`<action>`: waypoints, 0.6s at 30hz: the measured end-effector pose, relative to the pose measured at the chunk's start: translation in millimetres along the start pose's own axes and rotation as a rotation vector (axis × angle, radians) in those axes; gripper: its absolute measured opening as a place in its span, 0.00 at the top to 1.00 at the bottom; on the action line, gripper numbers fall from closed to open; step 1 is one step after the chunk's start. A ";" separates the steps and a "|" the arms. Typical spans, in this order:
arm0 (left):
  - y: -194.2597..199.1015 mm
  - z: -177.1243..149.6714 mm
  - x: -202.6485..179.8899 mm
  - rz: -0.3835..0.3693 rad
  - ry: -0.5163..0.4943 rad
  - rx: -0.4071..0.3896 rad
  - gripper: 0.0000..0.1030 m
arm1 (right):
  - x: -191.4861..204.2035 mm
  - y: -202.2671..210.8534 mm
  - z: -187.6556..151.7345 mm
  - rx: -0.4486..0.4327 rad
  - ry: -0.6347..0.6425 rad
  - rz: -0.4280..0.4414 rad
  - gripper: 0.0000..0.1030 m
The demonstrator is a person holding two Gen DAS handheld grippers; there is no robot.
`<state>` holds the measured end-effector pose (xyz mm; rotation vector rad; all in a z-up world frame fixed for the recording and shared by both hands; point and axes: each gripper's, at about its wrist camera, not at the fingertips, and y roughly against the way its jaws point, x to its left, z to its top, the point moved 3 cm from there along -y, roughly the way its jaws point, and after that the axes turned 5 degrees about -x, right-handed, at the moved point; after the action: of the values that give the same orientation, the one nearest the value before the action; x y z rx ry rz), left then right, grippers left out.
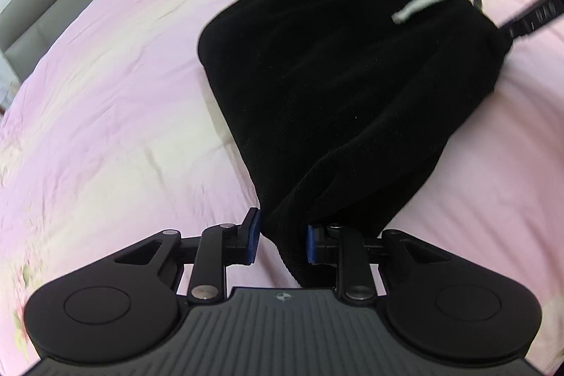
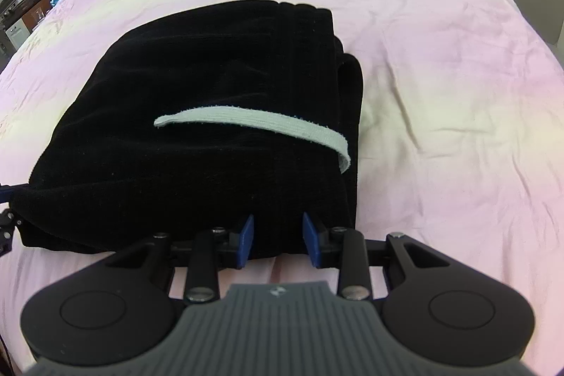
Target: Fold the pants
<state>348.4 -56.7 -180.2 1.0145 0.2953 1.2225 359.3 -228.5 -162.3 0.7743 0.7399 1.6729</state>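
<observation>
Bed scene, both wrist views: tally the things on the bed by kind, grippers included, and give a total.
Black pants: 1
White drawstring: 1
Grippers: 2, left gripper and right gripper, both on the pants' edge
Pink bedsheet: 1
Total: 5

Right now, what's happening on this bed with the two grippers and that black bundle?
A person with two handheld grippers is folding black pants on a pink bedsheet. The pants are already folded into a compact stack, with a white drawstring lying across the top. The left gripper has a corner of the fabric between its blue pads, lifting it slightly. The right gripper sits at the near edge of the stack, fabric between its fingers; whether it is clamped is unclear.
</observation>
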 end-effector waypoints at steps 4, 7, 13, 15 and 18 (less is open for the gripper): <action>-17.5 -9.5 0.6 -0.015 0.032 0.015 0.72 | -6.0 -7.5 -3.1 0.008 -0.021 0.021 0.72; -23.8 -12.0 4.7 -0.045 0.074 0.028 0.72 | -10.1 -15.5 -5.9 0.013 -0.031 0.033 0.72; -7.9 -6.6 5.1 -0.062 0.070 0.054 0.71 | -9.0 -21.7 -6.4 0.017 -0.025 0.011 0.73; -3.2 -3.8 7.6 -0.069 0.092 0.060 0.71 | -9.7 -18.2 -7.0 0.019 -0.034 0.003 0.73; 8.7 -8.3 7.7 -0.089 0.080 0.095 0.71 | -13.2 -8.8 -10.3 0.051 -0.054 -0.007 0.75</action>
<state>340.1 -46.0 -175.7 1.0248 0.4598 1.1783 358.6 -240.5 -177.0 0.8489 0.7492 1.6263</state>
